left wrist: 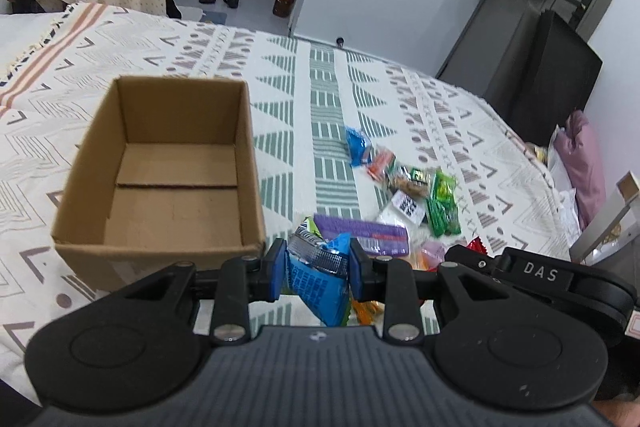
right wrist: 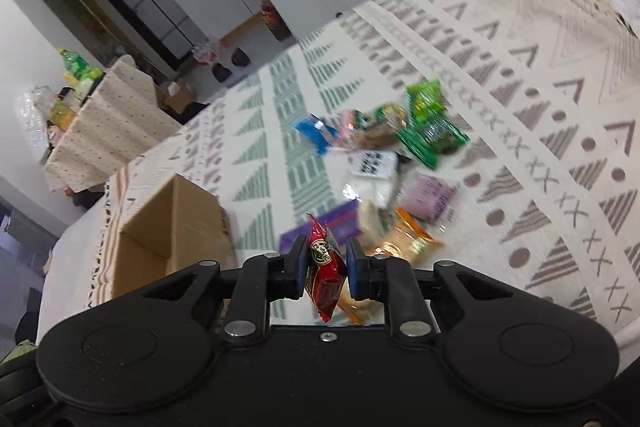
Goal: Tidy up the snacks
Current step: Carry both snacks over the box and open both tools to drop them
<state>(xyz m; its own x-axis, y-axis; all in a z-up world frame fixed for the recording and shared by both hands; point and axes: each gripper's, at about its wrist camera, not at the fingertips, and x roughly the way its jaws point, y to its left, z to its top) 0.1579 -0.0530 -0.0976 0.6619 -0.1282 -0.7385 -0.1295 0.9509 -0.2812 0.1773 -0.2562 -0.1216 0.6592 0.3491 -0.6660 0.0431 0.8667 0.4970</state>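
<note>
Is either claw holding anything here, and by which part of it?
Both. The left claw pinches a blue snack packet near its crimped silver top end. The right claw pinches a red snack packet across its middle, below the top crimp.

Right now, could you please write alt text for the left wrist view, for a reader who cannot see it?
The left gripper is shut on a blue snack packet just right of an empty cardboard box. Both sit on a patterned cloth, with more snack packets piled further right.

The right tool [right wrist: 326, 267] pinches a red snack packet [right wrist: 323, 277]; blurred snacks [right wrist: 400, 163] lie beyond.
</note>
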